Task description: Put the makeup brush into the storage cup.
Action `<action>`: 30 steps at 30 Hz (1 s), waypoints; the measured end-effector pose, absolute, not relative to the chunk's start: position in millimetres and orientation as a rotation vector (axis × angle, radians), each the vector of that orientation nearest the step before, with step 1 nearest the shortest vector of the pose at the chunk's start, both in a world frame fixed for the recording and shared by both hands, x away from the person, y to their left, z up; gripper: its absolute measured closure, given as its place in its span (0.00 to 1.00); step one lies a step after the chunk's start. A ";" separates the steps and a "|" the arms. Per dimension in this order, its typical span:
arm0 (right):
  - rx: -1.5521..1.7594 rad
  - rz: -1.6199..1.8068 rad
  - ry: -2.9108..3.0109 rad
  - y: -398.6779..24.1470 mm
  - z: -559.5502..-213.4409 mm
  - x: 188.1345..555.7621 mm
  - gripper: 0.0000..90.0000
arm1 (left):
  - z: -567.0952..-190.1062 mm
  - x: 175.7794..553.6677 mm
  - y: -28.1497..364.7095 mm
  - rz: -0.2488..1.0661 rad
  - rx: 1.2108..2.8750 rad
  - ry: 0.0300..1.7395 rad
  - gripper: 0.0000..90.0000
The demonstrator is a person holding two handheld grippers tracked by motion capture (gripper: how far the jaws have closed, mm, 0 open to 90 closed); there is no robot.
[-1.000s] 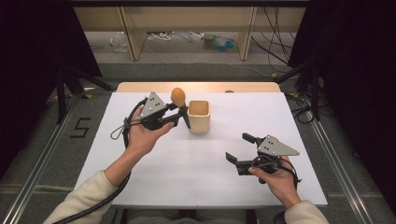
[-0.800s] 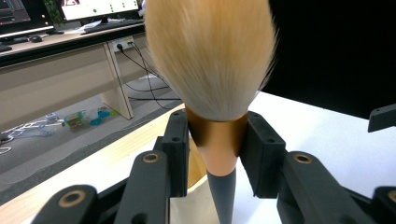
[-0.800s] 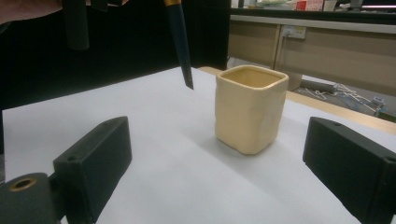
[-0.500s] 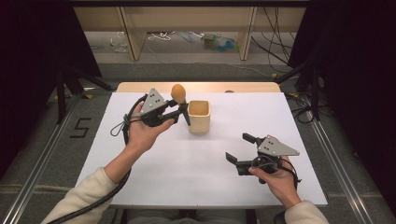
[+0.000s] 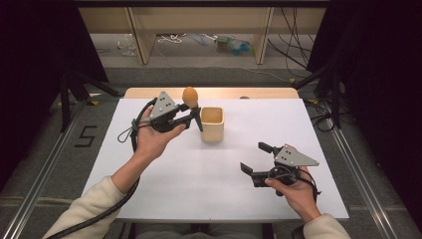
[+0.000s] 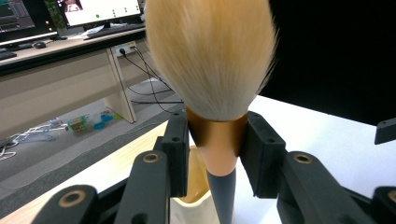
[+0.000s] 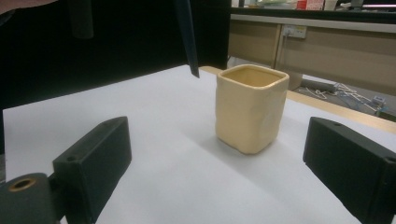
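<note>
Left tool (image 6: 217, 154) clamped on brush (image 6: 212, 60) ferrule, bristles up, handle tip beside cup (image 5: 212, 124). Right tool (image 5: 255, 160) wide open, empty, above surface (image 5: 199, 184).

The brush (image 6: 212, 56) has soft, fluffy pale-golden bristles, a smooth copper-coloured metallic collar and a dark matt handle. The cup (image 7: 251, 108) looks like glazed cream ceramic, slightly uneven, with a dull sheen. The table (image 5: 199, 174) has a matt white top, and its far edge is pale wood.
</note>
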State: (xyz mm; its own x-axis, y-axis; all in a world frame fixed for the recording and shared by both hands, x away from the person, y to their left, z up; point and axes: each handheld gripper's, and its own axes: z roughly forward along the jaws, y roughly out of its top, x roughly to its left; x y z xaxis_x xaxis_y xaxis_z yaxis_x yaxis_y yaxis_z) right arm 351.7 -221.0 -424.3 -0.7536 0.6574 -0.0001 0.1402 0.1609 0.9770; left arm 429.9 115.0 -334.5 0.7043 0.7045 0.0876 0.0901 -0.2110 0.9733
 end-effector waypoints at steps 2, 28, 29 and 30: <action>0.774 1.625 2.028 -220.8 -424.3 350.7 0.10 | -333.6 430.4 114.9 0.639 1.714 0.638 0.72; 0.758 1.637 2.018 -220.8 -425.2 352.6 0.10 | -325.5 436.4 111.7 0.669 1.715 0.629 0.72; 0.760 1.633 2.018 -220.7 -425.3 352.5 0.10 | -325.0 436.6 111.6 0.669 1.714 0.630 0.72; 0.769 1.622 2.028 -221.2 -424.7 351.7 0.10 | -324.6 436.9 111.6 0.671 1.715 0.630 0.72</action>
State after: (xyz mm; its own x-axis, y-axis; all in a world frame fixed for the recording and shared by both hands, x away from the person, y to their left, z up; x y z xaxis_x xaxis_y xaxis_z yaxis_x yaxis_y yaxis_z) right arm 351.7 -221.2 -424.7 -0.7539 0.6570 0.0106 0.1545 0.1617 0.9747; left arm 436.9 111.6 -324.6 0.6945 0.7105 0.1139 0.0691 -0.2235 0.9723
